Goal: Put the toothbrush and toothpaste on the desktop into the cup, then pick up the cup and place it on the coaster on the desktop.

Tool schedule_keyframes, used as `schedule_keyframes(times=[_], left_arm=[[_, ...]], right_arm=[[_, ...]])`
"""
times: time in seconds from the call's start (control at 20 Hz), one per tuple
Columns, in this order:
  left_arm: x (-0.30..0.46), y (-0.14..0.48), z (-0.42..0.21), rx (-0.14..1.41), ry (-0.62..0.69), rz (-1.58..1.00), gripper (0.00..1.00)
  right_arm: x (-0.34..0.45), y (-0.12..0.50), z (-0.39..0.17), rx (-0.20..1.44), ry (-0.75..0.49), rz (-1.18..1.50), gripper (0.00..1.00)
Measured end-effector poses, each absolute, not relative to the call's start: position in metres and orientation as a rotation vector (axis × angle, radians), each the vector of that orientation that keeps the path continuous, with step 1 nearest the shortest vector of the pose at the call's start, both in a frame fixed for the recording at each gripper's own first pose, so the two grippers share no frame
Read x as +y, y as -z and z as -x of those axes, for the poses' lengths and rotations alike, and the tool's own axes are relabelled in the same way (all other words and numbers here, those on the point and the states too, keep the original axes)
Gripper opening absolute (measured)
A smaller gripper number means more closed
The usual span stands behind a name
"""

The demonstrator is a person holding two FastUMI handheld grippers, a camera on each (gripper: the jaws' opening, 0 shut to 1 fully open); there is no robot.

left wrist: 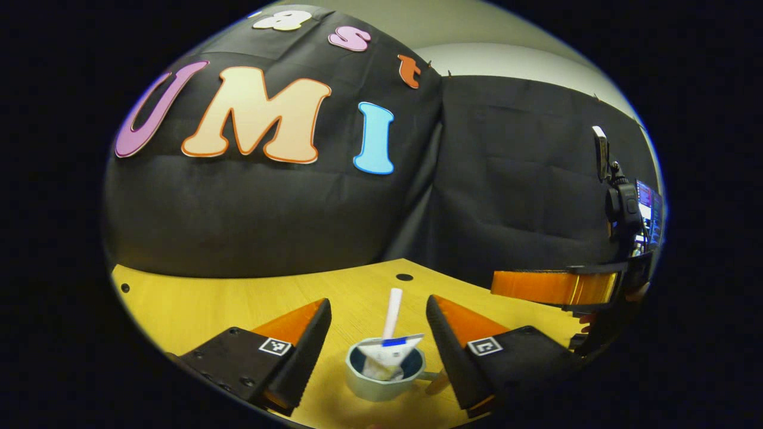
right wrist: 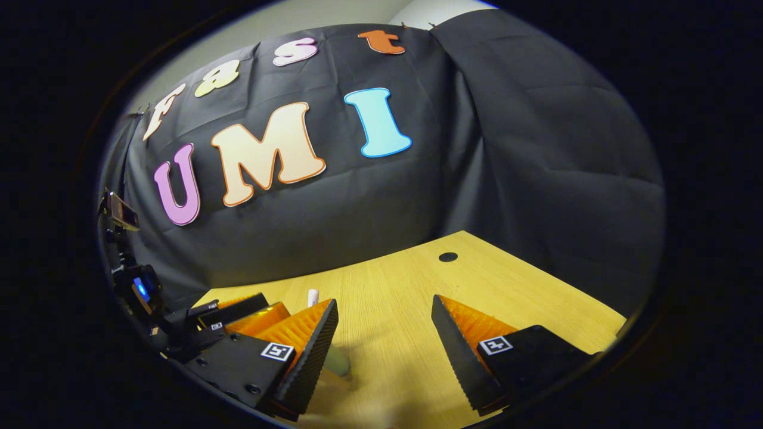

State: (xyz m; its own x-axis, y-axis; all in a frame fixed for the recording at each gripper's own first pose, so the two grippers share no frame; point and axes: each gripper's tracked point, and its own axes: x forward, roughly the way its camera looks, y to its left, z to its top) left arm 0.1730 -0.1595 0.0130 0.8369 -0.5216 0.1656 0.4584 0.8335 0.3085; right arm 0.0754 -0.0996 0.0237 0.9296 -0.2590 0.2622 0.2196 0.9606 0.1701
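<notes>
My left claw (left wrist: 378, 342) hangs wide open over the worktop (left wrist: 197, 304), gripping nothing. Between its two fingers, and a little ahead of the tips, sits the cup (left wrist: 384, 378), mouth up, its small handle pointing toward my right finger. The toothpaste (left wrist: 390, 354) stands in it with its flat crimped end up, long axis leaning slightly. Behind it the toothbrush (left wrist: 392, 313) rises nearly upright from the cup, its long axis pointing up and a touch to the right. Further right, the other claw's fingers (left wrist: 554, 287) reach in level above the worktop.

My right claw (right wrist: 384, 348) is also spread wide and empty above bare worktop. Past my left finger, the toothbrush tip pokes up and a bit of the cup shows.
</notes>
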Motion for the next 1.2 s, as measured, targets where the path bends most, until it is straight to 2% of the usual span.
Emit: schedule_keyframes(times=[0.1, 0.15, 0.25, 0.3, 0.4, 0.65, 0.7, 0.75, 0.8, 0.95, 1.2], left_arm=[[-0.149, -0.029, -0.166, -0.273, 0.497, -0.239, 0.95], [-0.141, -0.037, -0.161, -0.286, 0.477, -0.228, 0.94], [-0.123, -0.053, -0.152, -0.306, 0.43, -0.221, 0.95], [-0.112, -0.058, -0.149, -0.309, 0.399, -0.225, 0.94], [-0.087, -0.069, -0.142, -0.305, 0.329, -0.235, 0.94], [-0.033, -0.065, -0.124, -0.211, 0.175, -0.226, 0.94], [-0.024, -0.063, -0.119, -0.198, 0.145, -0.22, 0.95], [-0.016, -0.061, -0.113, -0.188, 0.117, -0.214, 0.95], [-0.009, -0.06, -0.108, -0.177, 0.091, -0.205, 0.95], [0.012, -0.047, -0.093, -0.132, 0.035, -0.175, 0.95], [0.053, -0.03, -0.072, -0.092, -0.104, -0.148, 0.95]], right_arm=[[-0.094, -0.023, -0.076, -0.265, 0.233, -0.114, 0.97], [-0.089, -0.022, -0.077, -0.249, 0.22, -0.096, 0.92], [-0.077, -0.02, -0.079, -0.208, 0.18, -0.063, 0.94], [-0.07, -0.019, -0.08, -0.186, 0.151, -0.052, 0.98], [-0.055, -0.012, -0.084, -0.123, 0.089, -0.03, 0.98], [-0.016, 0.02, -0.098, 0.087, -0.068, 0.036, 0.98], [-0.011, 0.027, -0.101, 0.13, -0.088, 0.053, 0.94], [-0.007, 0.035, -0.106, 0.17, -0.104, 0.074, 0.98], [-0.004, 0.042, -0.109, 0.212, -0.121, 0.095, 0.98], [-0.001, 0.062, -0.125, 0.325, -0.147, 0.151, 0.98], [-0.015, 0.093, -0.152, 0.511, -0.111, 0.271, 0.98]])
